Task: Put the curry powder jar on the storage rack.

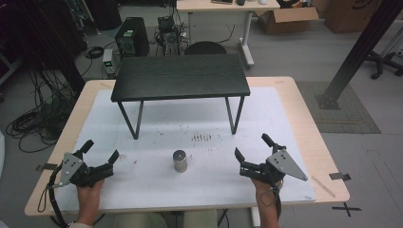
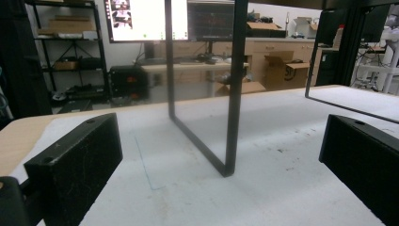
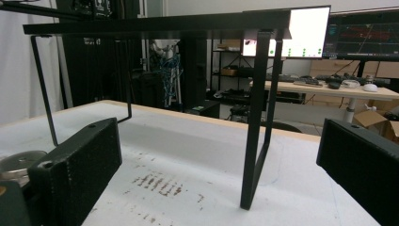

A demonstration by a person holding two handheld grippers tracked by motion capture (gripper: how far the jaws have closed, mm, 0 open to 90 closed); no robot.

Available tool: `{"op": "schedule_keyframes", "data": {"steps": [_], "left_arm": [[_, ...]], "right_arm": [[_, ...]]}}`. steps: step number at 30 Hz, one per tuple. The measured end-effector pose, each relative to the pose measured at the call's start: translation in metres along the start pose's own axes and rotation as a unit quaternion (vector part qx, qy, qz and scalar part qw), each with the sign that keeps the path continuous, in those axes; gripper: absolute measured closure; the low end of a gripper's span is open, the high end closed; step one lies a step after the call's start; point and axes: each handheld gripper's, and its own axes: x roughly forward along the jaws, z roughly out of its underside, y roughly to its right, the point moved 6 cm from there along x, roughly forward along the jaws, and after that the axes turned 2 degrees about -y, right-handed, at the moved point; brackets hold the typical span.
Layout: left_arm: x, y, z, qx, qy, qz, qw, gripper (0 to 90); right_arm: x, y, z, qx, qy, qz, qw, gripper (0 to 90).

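Note:
A small metal cylinder (image 1: 180, 160) stands upright on the white mat (image 1: 152, 137), near the front middle of the table. Behind it a low black stand (image 1: 179, 76) rests on thin black legs. My left gripper (image 1: 100, 152) is held by a hand at the front left, open, nothing between its jaws. At the front right my right gripper (image 1: 253, 145) is open too and holds nothing. In the left gripper view a leg of the stand (image 2: 231, 94) rises straight ahead. The cylinder's top (image 3: 19, 162) peeks out behind the left jaw in the right gripper view, with the stand's leg (image 3: 256, 122) in front.
Rust-coloured marks (image 1: 201, 137) stain the mat just past the cylinder. The wooden table edge (image 1: 304, 123) frames the mat. A strip of tape (image 1: 340, 176) sticks out at the right edge. Beyond the table are a computer tower (image 1: 132, 36), cables and cardboard boxes (image 1: 285, 19).

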Motion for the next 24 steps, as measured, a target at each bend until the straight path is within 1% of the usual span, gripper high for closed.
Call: {"op": "schedule_keyframes", "data": {"steps": [7, 8, 9, 13, 18, 24], "left_arm": [[0.000, 0.000, 0.000, 0.000, 0.000, 0.000, 1.0000, 0.2], [0.000, 0.000, 0.000, 0.000, 0.000, 0.000, 1.0000, 0.3], [0.000, 0.000, 0.000, 0.000, 0.000, 0.000, 1.0000, 0.3], [0.000, 0.000, 0.000, 0.001, -0.001, 0.000, 1.0000, 0.4], [0.000, 0.000, 0.000, 0.000, 0.000, 0.000, 1.0000, 0.4], [0.000, 0.000, 0.000, 0.001, -0.001, 0.000, 1.0000, 0.5]], "right_arm": [[0.005, -0.012, -0.007, -0.004, -0.004, -0.022, 0.9997, 0.0], [0.005, -0.012, -0.007, -0.004, -0.004, -0.022, 0.9997, 0.0], [0.008, -0.018, -0.009, -0.006, -0.005, -0.031, 0.9995, 0.0], [0.013, -0.026, -0.009, -0.005, -0.005, -0.042, 0.9991, 0.0], [0.021, -0.038, -0.008, -0.007, -0.010, -0.057, 0.9983, 0.0], [0.030, -0.051, -0.011, -0.008, -0.008, -0.076, 0.9971, 0.0]]}}
